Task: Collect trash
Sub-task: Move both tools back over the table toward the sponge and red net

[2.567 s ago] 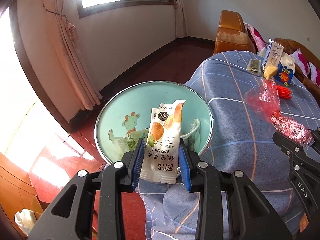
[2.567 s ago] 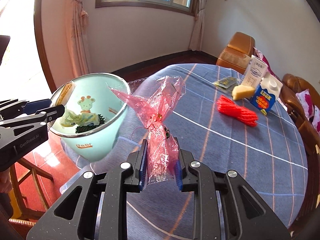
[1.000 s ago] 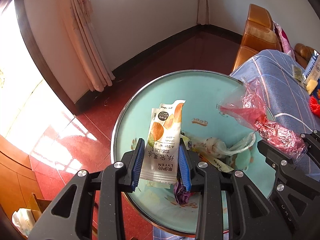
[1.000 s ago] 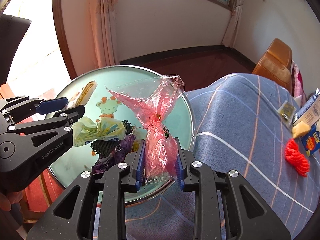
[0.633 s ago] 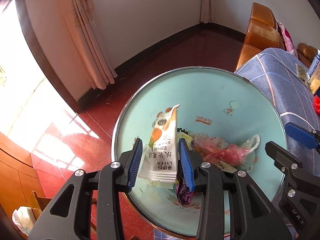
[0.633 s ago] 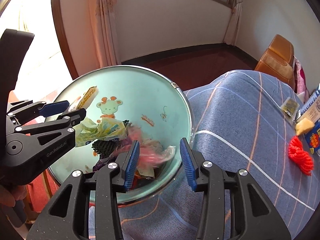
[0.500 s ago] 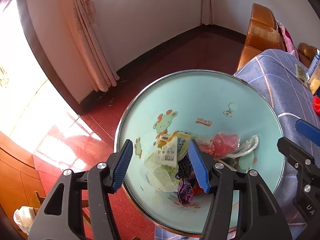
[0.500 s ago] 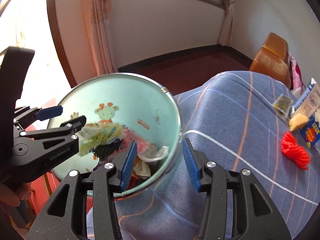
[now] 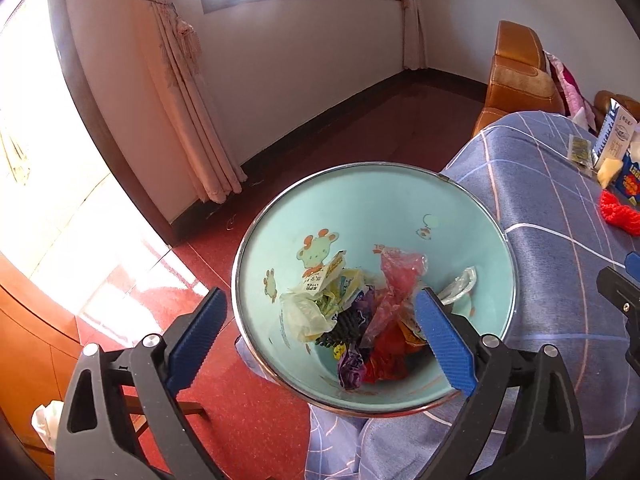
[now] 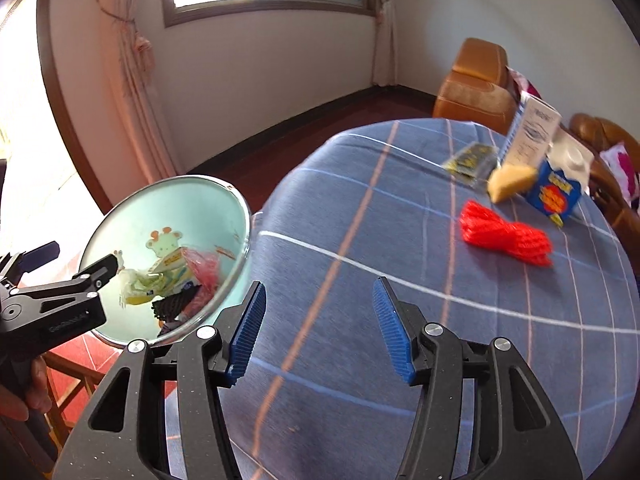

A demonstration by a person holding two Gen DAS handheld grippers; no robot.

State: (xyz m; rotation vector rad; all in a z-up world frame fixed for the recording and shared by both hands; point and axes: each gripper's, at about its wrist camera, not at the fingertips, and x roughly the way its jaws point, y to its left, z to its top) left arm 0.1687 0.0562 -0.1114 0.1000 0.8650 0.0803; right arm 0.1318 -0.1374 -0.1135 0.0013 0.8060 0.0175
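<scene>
A light blue trash bin [image 9: 400, 200] with a metal rim stands beside the table; it also shows in the right wrist view [image 10: 192, 208]. Inside lie the snack wrapper [image 9: 322, 278], the pink plastic bag [image 9: 396, 276] and other crumpled trash. My left gripper [image 9: 320, 332] is open and empty above the bin's near side. My right gripper [image 10: 320, 320] is open and empty over the blue checked tablecloth [image 10: 360, 240], just right of the bin. A red net bundle [image 10: 506, 236], a dark packet [image 10: 472, 160] and a yellow wedge [image 10: 510, 178] lie on the table.
Two cartons [image 10: 556, 184] stand at the table's far side. Orange sofa pieces [image 10: 476, 80] sit behind the table. Red tiled floor [image 9: 132, 280] and a curtain [image 9: 188, 92] lie left of the bin. A wooden cabinet [image 9: 28, 344] is at the lower left.
Both grippers opened and dropped the snack wrapper and the pink bag into the bin. Both have since pulled back; the right one has swung right over the table.
</scene>
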